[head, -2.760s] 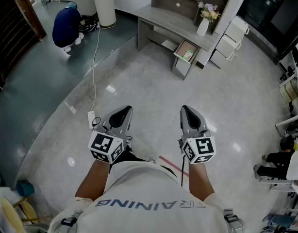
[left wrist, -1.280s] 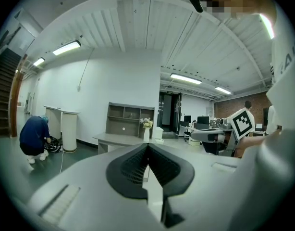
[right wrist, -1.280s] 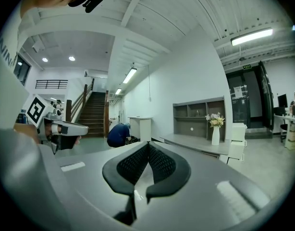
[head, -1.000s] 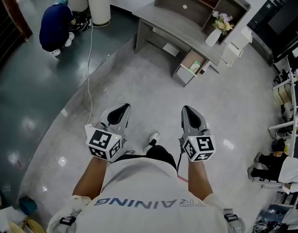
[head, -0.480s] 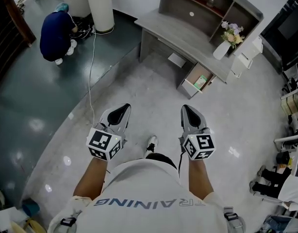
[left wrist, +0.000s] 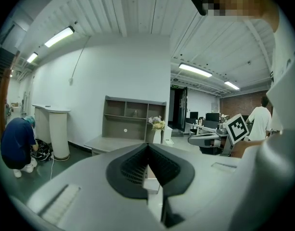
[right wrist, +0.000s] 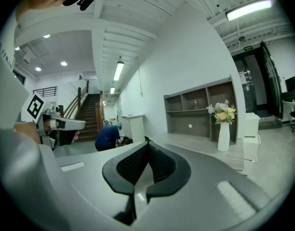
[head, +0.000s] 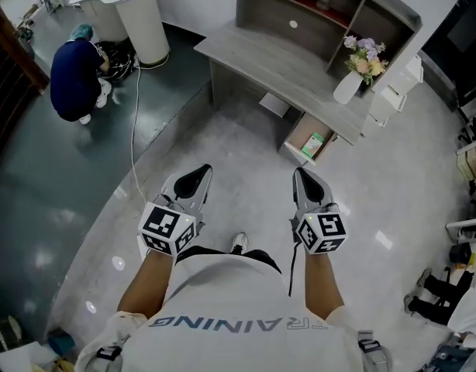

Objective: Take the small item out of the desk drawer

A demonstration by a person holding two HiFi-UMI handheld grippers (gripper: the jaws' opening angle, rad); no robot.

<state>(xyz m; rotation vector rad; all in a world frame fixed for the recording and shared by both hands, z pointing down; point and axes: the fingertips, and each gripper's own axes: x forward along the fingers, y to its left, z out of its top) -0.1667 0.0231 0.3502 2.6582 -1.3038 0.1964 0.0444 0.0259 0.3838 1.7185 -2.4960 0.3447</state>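
Tongs pressed shut and empty: grey left tongs and grey right tongs, side by side over the pale glossy floor. Small green item lies in the open drawer of the grey wooden bench, well apart from both.

Bright, even indoor light fills all three views. In the left gripper view it comes from ceiling tube lights, and in the right gripper view from a strip light at the upper right that burns out to white. The head view is sharp. Its pale glossy floor throws back small white glints, the dark floor section gives a dull sheen, and shadows are faint and soft. Its wide lens bows the counter edges. Both gripper views are round fisheye pictures with black corners and a dimmed rim. The grey bodies of the left hand-held gripper and the right hand-held gripper loom close and slightly soft, while the room behind is clear
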